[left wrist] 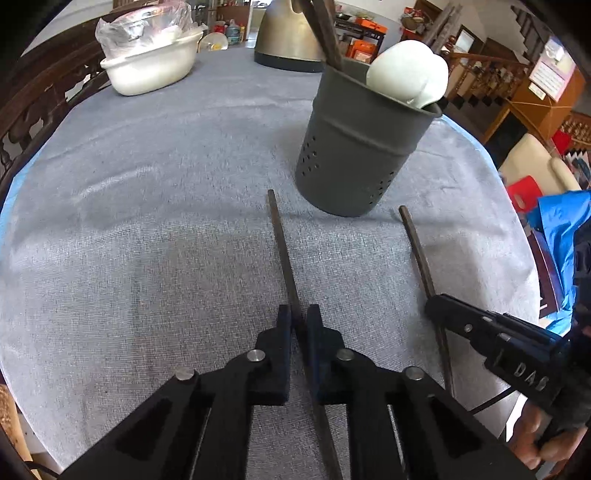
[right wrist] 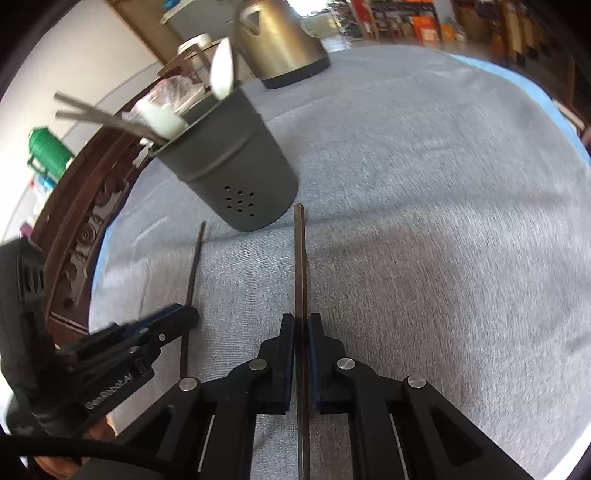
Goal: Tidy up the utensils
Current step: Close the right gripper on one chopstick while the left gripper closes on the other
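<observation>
A dark chopstick [left wrist: 282, 251] is pinched between the closed fingers of the left gripper [left wrist: 300, 319], its tip aimed toward twelve o'clock, just short of the grey holder [left wrist: 354, 147]. The holder is seen standing upright on the grey cloth [left wrist: 147, 221], at about one o'clock from the gripper's tips. Inside it, white spoons [left wrist: 406, 74] and more dark sticks [left wrist: 325, 33] are held, leaning out past the rim.

At three o'clock in the left wrist view, the right gripper [left wrist: 434, 306] is found closed on a second chopstick [left wrist: 417, 247], which lies roughly parallel to the first and well apart from it.

From the right wrist view, that second chopstick [right wrist: 300, 258] is gripped tight between the right gripper's [right wrist: 302, 321] narrow jaws, its end reaching up to the holder's [right wrist: 236, 162] base at twelve o'clock, though contact cannot be judged. The left gripper [right wrist: 184, 314] is spotted at nine o'clock, clamped on its own stick [right wrist: 195, 266].

A brass kettle [left wrist: 288, 33] is placed at the far edge of the cloth, at twelve o'clock, and a white tub [left wrist: 151, 70] covered with plastic is set at ten o'clock.
</observation>
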`<action>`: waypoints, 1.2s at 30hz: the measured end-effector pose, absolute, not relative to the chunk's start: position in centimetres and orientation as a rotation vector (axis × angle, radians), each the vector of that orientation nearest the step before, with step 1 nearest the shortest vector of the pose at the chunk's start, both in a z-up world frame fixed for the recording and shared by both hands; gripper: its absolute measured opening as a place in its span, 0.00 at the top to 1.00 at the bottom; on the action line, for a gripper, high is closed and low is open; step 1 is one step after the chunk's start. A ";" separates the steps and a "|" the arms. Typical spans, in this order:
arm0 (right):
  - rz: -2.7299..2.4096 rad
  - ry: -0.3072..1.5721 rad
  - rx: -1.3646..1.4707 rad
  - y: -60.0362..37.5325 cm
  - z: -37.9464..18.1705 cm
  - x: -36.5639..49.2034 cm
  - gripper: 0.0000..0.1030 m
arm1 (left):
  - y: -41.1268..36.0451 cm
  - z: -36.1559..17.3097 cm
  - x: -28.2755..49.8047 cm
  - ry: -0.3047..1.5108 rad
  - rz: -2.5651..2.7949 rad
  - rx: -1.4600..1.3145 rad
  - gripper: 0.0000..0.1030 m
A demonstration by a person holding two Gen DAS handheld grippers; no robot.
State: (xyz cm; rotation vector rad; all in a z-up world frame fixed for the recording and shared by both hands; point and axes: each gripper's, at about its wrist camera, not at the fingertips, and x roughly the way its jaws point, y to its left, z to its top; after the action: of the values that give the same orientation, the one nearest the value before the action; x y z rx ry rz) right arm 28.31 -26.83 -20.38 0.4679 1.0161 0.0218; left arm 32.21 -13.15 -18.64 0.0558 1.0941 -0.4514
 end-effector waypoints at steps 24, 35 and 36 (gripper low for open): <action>-0.022 1.087 0.539 -28.8 -18.9 31.4 0.55 | -10.6 -16.9 35.8 1.132 -0.560 0.103 0.58; -0.078 1.168 0.401 -27.6 -19.8 34.9 0.92 | -13.5 -18.2 38.6 1.176 -0.563 0.142 0.91; -0.072 1.167 0.400 -28.1 -19.9 34.4 0.93 | -13.4 -18.1 38.6 1.175 -0.562 0.142 0.93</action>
State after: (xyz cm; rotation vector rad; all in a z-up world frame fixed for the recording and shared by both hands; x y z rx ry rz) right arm 34.40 -28.12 -19.87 0.4005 1.1666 -0.0715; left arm 38.59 -13.36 -18.14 0.1417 1.1751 -0.5616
